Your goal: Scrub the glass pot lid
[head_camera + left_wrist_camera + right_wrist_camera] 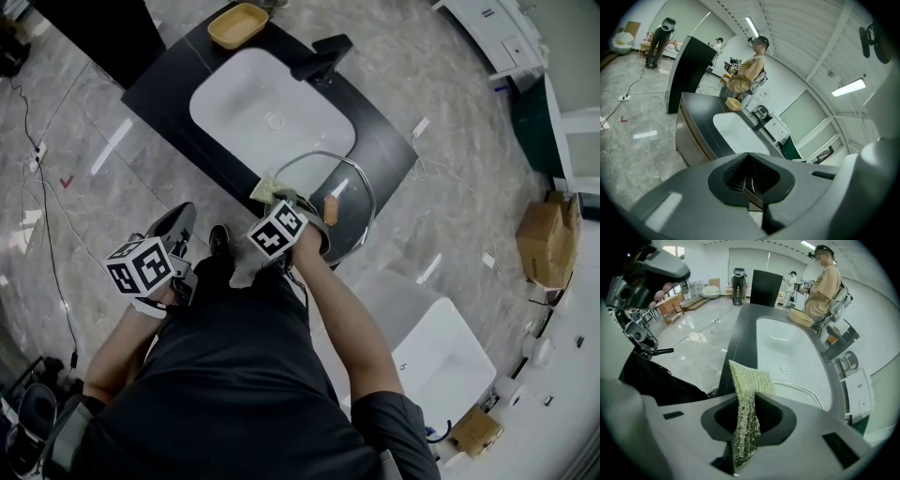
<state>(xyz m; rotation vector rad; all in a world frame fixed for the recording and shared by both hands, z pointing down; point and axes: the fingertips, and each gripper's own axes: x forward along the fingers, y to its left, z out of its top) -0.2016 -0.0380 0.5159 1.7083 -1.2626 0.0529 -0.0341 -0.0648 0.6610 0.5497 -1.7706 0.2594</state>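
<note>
In the head view, a white sink is set into a black counter. The glass pot lid lies on the counter at the sink's near right corner, its rim reaching over the sink's edge, with 1 brown knob at its middle. The right gripper is at the lid's left edge, just in front of the sink, with a yellow-green scrub cloth at its tip. The left gripper hangs over the floor, well apart from the sink and close to the person's body. A tan dish sits beyond the sink and a black faucet stands on its far right side. In the left gripper view, the left gripper has its 2 jaws pressed together on nothing; the sink lies ahead of it. In the right gripper view, the right gripper pinches the glittery scrub cloth, which stands up out of the jaws; the lid's rim curves just past them at the sink's near end.
</note>
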